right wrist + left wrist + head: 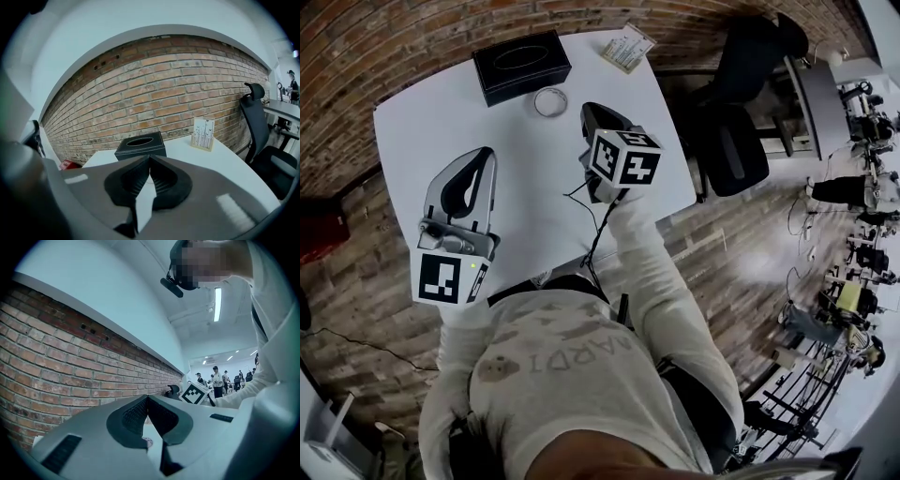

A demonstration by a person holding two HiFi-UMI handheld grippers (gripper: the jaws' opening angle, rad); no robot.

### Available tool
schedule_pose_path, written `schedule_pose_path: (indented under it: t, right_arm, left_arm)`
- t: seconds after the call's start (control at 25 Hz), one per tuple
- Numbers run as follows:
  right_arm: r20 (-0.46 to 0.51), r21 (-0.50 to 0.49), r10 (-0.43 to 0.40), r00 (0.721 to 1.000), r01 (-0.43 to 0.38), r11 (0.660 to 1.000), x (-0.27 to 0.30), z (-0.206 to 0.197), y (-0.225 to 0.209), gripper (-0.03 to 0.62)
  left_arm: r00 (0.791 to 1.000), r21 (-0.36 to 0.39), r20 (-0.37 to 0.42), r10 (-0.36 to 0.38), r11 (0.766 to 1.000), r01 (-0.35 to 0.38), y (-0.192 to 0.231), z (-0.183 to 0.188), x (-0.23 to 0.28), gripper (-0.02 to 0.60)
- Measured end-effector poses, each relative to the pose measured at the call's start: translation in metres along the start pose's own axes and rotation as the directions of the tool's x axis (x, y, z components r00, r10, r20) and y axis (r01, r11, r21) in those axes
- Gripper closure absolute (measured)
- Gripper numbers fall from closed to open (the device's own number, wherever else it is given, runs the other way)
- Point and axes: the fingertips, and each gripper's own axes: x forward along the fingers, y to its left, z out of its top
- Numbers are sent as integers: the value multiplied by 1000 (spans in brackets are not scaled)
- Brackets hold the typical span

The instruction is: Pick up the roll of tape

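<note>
The right gripper [149,158] has its jaws pressed together at the tips, with nothing between the dark ribbed pads. In the head view it hangs over the white bench [441,122], its tips [592,111] aimed toward the far edge and tilted downward. The left gripper [147,398] is likewise closed on nothing, its tips meeting in front of the brick wall [70,362]; from above it sits over the near left part of the bench [483,155], well apart from the task's thing. The roll of tape [550,101] lies flat on the bench just left of the right gripper's tips and not touching them. It is a thin clear ring with its hole facing up, so its axis stands upright and no side points any particular way. Just beyond it stands a black tissue box [521,64], its oval slot on top. A small printed card [626,47] stands upright near the far right corner, and a black office chair [262,131] stands beside the bench.
</note>
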Motion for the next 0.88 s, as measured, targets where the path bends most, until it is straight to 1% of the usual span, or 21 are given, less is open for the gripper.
schedule_pose_path:
  t: [0.12, 0.16, 0.32, 0.44, 0.56, 0.72, 0.88]
  right_arm:
    - [-37, 14, -11, 999, 11, 1000, 21, -4, -6, 579]
    - [-50, 20, -13, 999, 14, 1000, 28, -5, -8, 558]
    - [-106, 53, -30, 994, 36, 998, 54, -15, -18, 544]
    - [-145, 77, -33, 989, 45, 996, 74, -24, -24, 521]
    - [-181, 78, -49, 982, 64, 995, 93, -31, -30, 515]
    - [-231, 77, -65, 971, 85, 993, 118, -41, -35, 490]
    - [-281, 74, -87, 956, 112, 991, 139, -54, -43, 485]
  left_arm:
    - [1000, -10, -7, 1, 1000, -1, 9, -4, 4, 575]
    - [1000, -12, -8, 0, 1000, 0, 12, -6, 6, 575]
    - [1000, -22, -16, -3, 1000, 3, 22, -12, 13, 575]
    - [1000, -33, -24, -2, 999, 1, 31, -18, 18, 575]
    - [999, -30, -32, -1, 1000, 0, 41, -24, 23, 575]
    - [999, -41, -45, 2, 999, -4, 55, -32, 30, 575]
    - [998, -48, -62, -3, 999, 0, 62, -40, 35, 575]
